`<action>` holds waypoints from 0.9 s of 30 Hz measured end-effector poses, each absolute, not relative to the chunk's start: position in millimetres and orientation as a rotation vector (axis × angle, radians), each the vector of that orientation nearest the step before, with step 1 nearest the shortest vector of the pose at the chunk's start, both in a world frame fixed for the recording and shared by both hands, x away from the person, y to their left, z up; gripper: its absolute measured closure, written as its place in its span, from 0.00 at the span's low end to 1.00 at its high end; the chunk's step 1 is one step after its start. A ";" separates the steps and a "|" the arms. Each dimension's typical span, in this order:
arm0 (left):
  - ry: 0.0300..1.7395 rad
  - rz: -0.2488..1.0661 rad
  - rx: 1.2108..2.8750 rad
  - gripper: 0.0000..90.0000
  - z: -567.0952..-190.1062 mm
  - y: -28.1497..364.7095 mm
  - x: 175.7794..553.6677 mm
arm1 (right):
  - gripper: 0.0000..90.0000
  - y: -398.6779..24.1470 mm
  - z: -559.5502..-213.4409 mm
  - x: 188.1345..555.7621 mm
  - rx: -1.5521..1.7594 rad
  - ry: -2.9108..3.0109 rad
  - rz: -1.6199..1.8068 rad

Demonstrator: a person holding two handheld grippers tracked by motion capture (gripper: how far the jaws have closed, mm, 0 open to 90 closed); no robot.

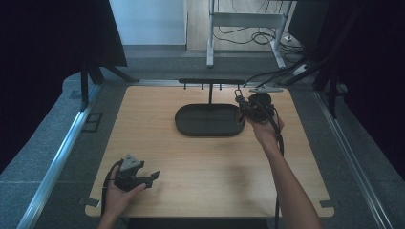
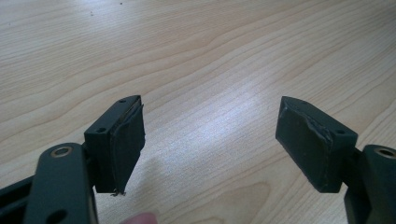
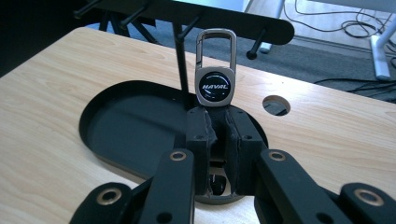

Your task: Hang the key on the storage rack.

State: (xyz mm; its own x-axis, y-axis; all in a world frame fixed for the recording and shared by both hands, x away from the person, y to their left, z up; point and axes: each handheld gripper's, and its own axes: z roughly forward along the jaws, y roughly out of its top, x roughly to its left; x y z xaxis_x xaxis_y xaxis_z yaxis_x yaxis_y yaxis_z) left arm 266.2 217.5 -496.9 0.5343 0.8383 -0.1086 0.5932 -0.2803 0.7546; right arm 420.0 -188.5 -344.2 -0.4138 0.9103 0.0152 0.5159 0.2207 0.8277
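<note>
Clearly the right gripper [image 3: 215, 140] has its jaws closed on the lower end of a metal keychain [image 3: 215, 74], which stands upright with its clip loop on top, above the black oval tray [image 3: 116, 135] and just short of the peg rack [image 3: 196, 18] rising behind it. Judging by that, the pickup is done and hanging the loop on a peg remains. Well apart, the left gripper [image 2: 210, 140] idles with jaws wide and empty over the bare wooden table [image 2: 210, 56].
</note>
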 end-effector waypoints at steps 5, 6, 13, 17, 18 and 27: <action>1.161 0.399 1.995 0.27 -497.1 218.2 266.5 | 0.89 -187.2 -344.9 427.9 1.323 2.004 1.059; 1.161 0.399 1.994 0.27 -497.2 218.5 266.6 | 0.89 -187.2 -344.9 427.9 1.323 2.004 1.059; 1.164 0.394 1.993 0.27 -497.7 218.1 266.8 | 0.89 -184.3 -352.2 437.7 1.329 1.993 1.019; 1.165 0.394 1.989 0.27 -497.7 218.7 266.9 | 0.89 -182.5 -356.5 442.8 1.337 1.985 1.014; 1.166 0.393 1.988 0.27 -497.8 218.5 267.1 | 0.89 -182.2 -358.4 445.3 1.341 1.978 1.013; 1.162 0.390 1.991 0.27 -498.0 217.8 267.3 | 0.89 -181.6 -366.9 454.2 1.354 1.939 1.005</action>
State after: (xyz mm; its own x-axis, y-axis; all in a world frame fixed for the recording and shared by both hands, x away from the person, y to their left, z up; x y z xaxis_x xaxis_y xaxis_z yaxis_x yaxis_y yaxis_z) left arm 267.3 217.8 -498.0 0.5342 0.8371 -0.1176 0.5971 -0.2752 0.7535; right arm 454.2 -181.6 -366.9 -0.3296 0.9437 -0.0293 0.5203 0.2074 0.8284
